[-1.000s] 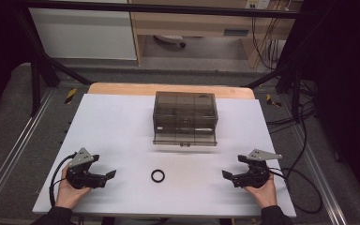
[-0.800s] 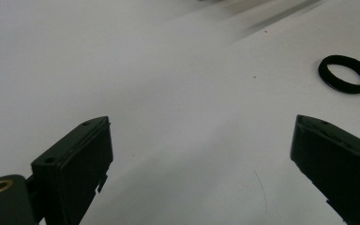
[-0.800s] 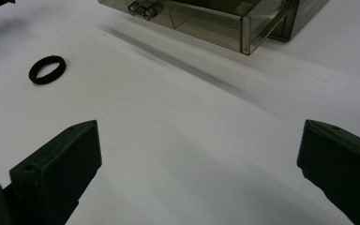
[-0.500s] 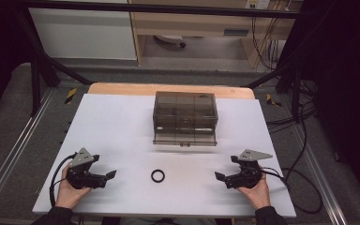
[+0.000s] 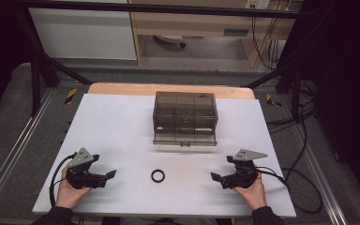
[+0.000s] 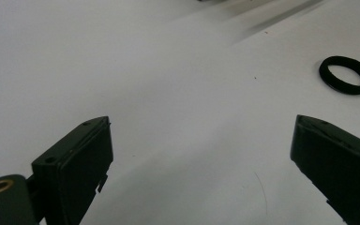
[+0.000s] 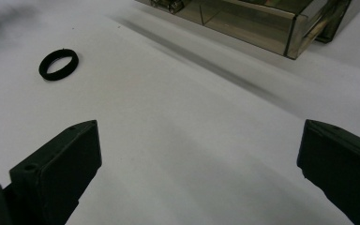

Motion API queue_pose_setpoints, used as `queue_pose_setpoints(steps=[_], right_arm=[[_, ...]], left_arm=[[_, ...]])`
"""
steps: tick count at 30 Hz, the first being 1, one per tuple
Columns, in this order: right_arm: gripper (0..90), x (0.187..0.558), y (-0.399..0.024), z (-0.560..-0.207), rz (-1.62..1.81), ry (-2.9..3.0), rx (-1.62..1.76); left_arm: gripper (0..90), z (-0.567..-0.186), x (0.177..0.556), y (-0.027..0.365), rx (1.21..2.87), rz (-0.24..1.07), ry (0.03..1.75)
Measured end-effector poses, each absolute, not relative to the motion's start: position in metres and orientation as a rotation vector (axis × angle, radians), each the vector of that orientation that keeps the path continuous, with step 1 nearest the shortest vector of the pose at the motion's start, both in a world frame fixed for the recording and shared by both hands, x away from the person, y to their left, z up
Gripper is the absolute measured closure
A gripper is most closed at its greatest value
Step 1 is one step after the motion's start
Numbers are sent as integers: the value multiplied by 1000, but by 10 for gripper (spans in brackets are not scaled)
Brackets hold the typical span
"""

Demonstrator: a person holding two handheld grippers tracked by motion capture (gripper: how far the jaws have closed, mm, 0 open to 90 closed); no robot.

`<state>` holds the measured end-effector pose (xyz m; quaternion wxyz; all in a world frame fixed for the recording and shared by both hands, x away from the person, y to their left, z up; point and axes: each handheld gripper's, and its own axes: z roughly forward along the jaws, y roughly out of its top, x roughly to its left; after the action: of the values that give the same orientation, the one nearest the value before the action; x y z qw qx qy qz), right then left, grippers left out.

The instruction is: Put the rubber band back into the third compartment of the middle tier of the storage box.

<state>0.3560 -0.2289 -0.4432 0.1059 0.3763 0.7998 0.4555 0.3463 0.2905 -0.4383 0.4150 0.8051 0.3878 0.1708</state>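
Lower centre of the high view: black ring (image 5: 158, 176) flat on white table (image 5: 122, 126) | left gripper (image 5: 110, 174) and right gripper (image 5: 214, 176) flank it, jaws wide, empty | risk: thin ring may skid aside if pinched off-centre.

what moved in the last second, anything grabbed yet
The right tongs slid inward along the table toward the black ring, open and holding nothing. The left tongs stayed put, also open. The ring and the smoky clear box have not moved.
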Motion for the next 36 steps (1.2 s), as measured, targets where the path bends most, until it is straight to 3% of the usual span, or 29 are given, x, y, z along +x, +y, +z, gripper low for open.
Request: queue_pose_setpoints(steps=[36], right_arm=[[10, 359, -186, -441, 1345, 2429, 1046]], left_arm=[[57, -438, 345, 291, 2023, 441, 974]])
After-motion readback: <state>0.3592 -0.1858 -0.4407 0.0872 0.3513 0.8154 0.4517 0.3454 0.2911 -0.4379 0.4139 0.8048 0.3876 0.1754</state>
